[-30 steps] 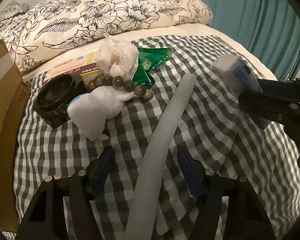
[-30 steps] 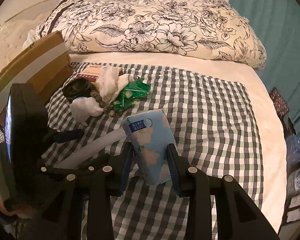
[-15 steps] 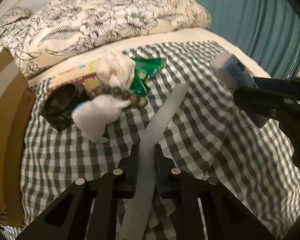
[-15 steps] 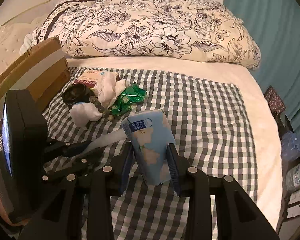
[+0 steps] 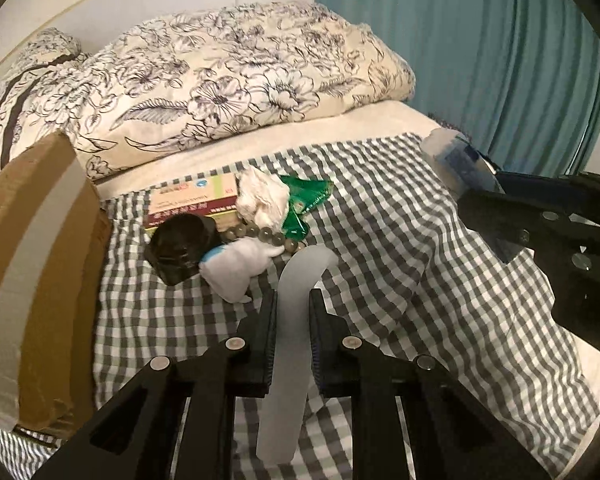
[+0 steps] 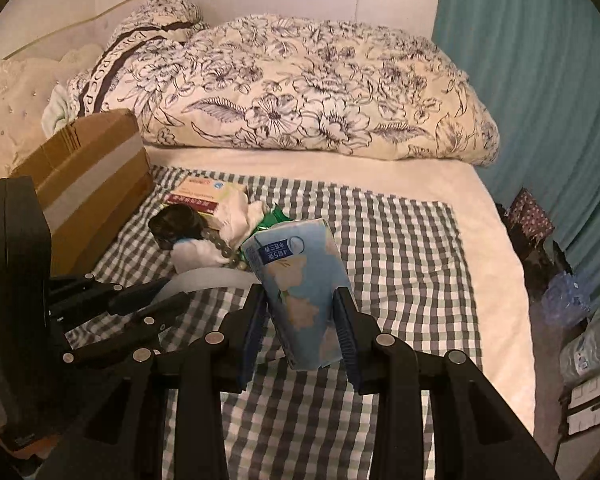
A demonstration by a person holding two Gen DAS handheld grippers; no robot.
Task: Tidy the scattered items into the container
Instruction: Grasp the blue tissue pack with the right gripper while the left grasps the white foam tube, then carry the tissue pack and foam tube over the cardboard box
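My left gripper (image 5: 292,312) is shut on a grey foam tube (image 5: 288,344) and holds it raised above the checked cloth; the tube's far end droops. It shows in the right wrist view (image 6: 208,280) too. My right gripper (image 6: 300,308) is shut on a blue tissue pack (image 6: 300,288), held in the air; the pack also shows at the right of the left wrist view (image 5: 460,164). The cardboard box (image 5: 36,280) stands at the left. A pile lies beside it: black jar (image 5: 180,248), bead bracelet (image 5: 260,234), white cloths (image 5: 264,200), green packets (image 5: 306,200), flat medicine box (image 5: 192,200).
A floral duvet (image 6: 300,92) lies across the head of the bed. A teal curtain (image 6: 540,60) hangs on the right. Bags and plastic bottles (image 6: 572,300) sit on the floor past the bed's right edge.
My left gripper closed on the foam tube and lifted it off the cloth, moving back from the pile. My right gripper rose and pulled back a little with the tissue pack.
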